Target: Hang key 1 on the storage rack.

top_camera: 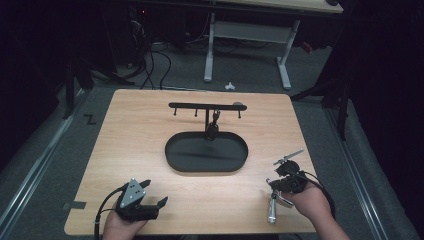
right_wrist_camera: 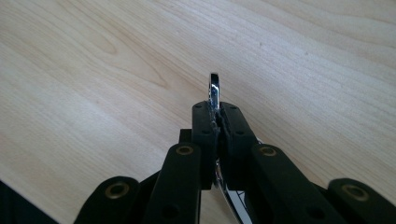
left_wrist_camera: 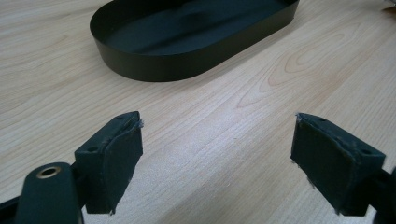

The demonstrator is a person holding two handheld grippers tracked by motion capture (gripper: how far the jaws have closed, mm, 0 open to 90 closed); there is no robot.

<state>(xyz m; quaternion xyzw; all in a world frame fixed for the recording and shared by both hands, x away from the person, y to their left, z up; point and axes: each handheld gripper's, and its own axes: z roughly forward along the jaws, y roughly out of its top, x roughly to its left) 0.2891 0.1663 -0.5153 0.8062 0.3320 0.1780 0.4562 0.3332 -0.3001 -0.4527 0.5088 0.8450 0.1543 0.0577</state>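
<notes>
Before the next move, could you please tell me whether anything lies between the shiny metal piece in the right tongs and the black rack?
Nothing visible: bare table separates the metal piece from the rack and tray.

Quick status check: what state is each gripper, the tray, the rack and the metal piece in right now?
Left gripper: open, nothing between its jaws, low over the table.
Right gripper: shut on the metal ring.
Metal ring: clamped on edge, off the table.
Tray: upright, looks empty.
Rack: standing behind the tray, one dark item hanging.
</notes>
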